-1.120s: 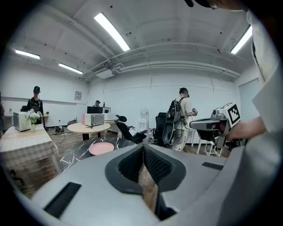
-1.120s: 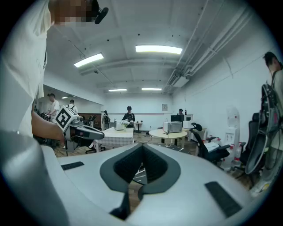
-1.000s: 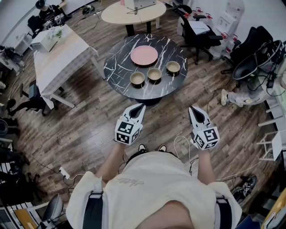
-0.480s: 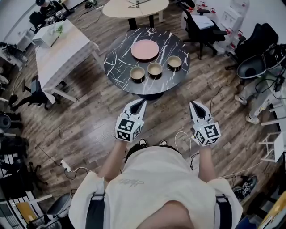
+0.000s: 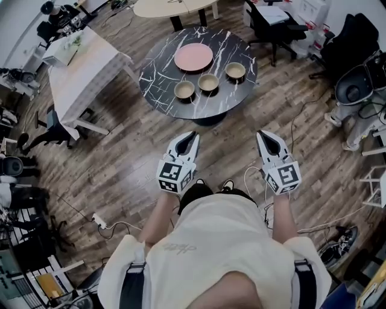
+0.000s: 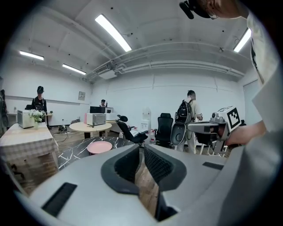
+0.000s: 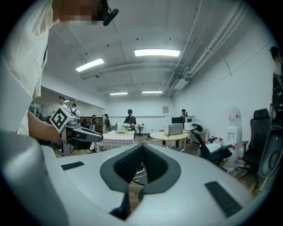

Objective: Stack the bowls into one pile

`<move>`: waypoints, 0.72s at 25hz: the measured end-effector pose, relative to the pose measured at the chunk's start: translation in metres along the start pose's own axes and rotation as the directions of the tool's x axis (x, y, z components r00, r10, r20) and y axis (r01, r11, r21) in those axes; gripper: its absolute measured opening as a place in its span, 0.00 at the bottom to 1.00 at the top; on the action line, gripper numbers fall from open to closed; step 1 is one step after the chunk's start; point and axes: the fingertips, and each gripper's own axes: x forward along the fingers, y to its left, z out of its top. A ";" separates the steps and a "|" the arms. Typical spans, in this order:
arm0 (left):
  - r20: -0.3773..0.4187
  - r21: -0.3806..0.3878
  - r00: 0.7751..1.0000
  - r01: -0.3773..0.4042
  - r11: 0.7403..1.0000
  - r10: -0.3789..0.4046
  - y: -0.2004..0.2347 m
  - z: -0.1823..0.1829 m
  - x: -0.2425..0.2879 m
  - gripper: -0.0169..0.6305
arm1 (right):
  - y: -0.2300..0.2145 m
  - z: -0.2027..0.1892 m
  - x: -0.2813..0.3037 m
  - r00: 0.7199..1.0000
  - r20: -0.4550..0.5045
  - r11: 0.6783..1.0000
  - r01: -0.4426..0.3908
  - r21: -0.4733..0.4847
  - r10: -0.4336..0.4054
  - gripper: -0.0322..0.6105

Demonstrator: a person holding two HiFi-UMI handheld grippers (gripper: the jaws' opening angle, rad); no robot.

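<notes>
Three tan bowls stand in a row on a round black marble table (image 5: pixel 158 90): the left bowl (image 5: pixel 184 90), the middle bowl (image 5: pixel 208 82) and the right bowl (image 5: pixel 235 71). A pink plate (image 5: pixel 193 57) lies behind them and also shows in the left gripper view as a pink plate (image 6: pixel 100 147). My left gripper (image 5: pixel 192 136) and right gripper (image 5: pixel 264 135) are held over the wooden floor, well short of the table. Both are shut with nothing between the jaws.
A white-clothed table (image 5: pixel 81 67) stands at the left and a round beige table (image 5: pixel 175 7) behind the marble one. Office chairs (image 5: pixel 271 24) and equipment crowd the right side. Cables (image 5: pixel 256 181) lie on the floor near my feet. People stand in the background.
The view has shifted forward slightly; the marble table sits a little higher in the head view and both grippers stay shut, the left one drifting a bit ahead.
</notes>
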 end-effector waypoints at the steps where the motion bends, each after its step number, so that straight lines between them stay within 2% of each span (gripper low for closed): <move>1: 0.003 -0.004 1.000 0.006 1.000 -0.006 -0.003 0.000 0.001 0.06 | 0.000 -0.001 -0.002 1.000 0.005 1.000 -0.007 0.009 0.007 0.06; 2: 0.003 -0.010 1.000 0.016 1.000 -0.016 -0.006 -0.001 0.001 0.07 | 0.001 -0.003 -0.003 1.000 0.007 1.000 -0.019 0.016 0.019 0.20; 3: -0.002 -0.016 1.000 0.030 0.999 -0.030 -0.009 -0.003 0.002 0.14 | 0.002 -0.006 -0.005 1.000 0.007 0.999 -0.030 0.021 0.030 0.33; 4: -0.010 -0.018 0.999 0.042 0.999 -0.042 -0.012 -0.005 0.001 0.22 | 0.003 -0.009 -0.007 0.999 0.005 0.999 -0.036 0.025 0.036 0.33; 6: -0.021 -0.004 0.998 0.051 0.999 -0.051 -0.017 -0.008 0.000 0.22 | 0.005 -0.012 -0.013 0.999 0.003 0.999 -0.038 0.036 0.038 0.26; 11: -0.008 0.043 0.999 0.031 0.999 -0.031 -0.025 -0.002 0.000 0.24 | 0.003 -0.017 -0.027 0.999 -0.003 0.998 -0.040 0.050 0.040 0.27; 14: 0.001 0.039 1.000 0.005 0.999 -0.005 -0.025 -0.001 -0.001 0.24 | -0.002 -0.022 -0.033 0.999 -0.011 0.997 -0.036 0.071 0.036 0.27; 18: -0.025 0.022 1.000 -0.001 1.000 0.001 -0.018 -0.011 0.001 0.24 | -0.013 -0.033 -0.028 0.999 -0.032 0.996 -0.016 0.084 0.019 0.27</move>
